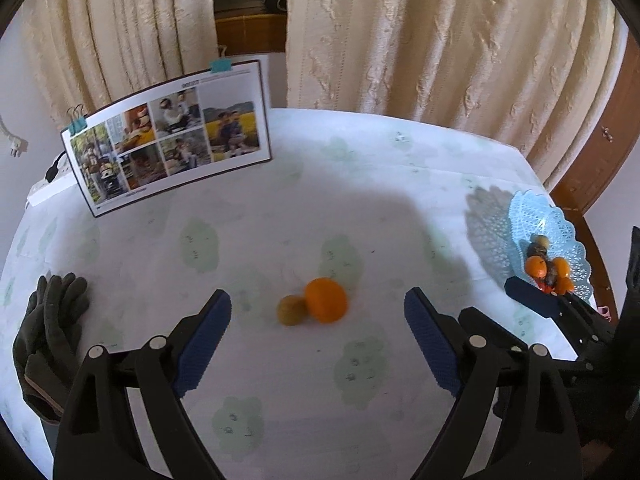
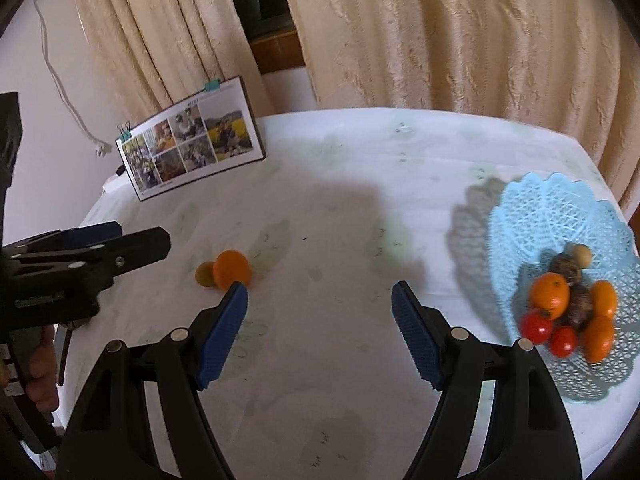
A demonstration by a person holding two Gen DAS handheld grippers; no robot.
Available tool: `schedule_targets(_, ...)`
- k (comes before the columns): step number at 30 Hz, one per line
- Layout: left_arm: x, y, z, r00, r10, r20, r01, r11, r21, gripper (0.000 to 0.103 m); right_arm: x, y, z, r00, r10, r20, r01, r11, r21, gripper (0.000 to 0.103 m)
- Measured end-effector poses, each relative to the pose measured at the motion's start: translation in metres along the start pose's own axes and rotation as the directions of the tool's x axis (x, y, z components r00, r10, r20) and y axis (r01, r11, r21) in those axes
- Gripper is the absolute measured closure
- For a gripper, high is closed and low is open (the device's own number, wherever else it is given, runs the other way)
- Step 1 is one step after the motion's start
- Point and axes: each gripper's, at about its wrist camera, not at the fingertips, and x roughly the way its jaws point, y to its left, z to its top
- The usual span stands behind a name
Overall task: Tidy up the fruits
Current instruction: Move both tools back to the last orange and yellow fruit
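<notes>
Left gripper [image 1: 318,340] spread above orange [image 1: 326,300], right gripper [image 2: 320,332] spread, basket [image 2: 536,216] near table [image 2: 340,152] edge

Probably a home: curtains [image 1: 440,40], family photo board [image 1: 168,136], clothed table [image 1: 360,168].

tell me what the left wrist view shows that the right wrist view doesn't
Only the left wrist view: dark gloves at the table's left edge. Only the right wrist view: two red tomatoes in the blue basket, and the person's hand. Both: the loose orange touching a kiwi, the photo board, and curtains.
</notes>
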Motion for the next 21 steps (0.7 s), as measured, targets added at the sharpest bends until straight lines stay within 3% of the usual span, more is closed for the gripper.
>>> schedule_targets(16, 0.013, 0.053, -0.013, 0.998, 0.018, -0.052, -0.02, 1.0, -0.022, 0.015, 0.054, 0.042, 0.008, 0.997, 0.048, -0.063, -0.048, 0.999, 0.008, 0.027)
schedule_targets(21, 0.017, 0.067, -0.018, 0.997, 0.028, -0.066, -0.03, 0.999, -0.022, 0.015, 0.076, 0.051, 0.011, 0.992, 0.084, -0.098, -0.081, 0.996, 0.039, 0.039)
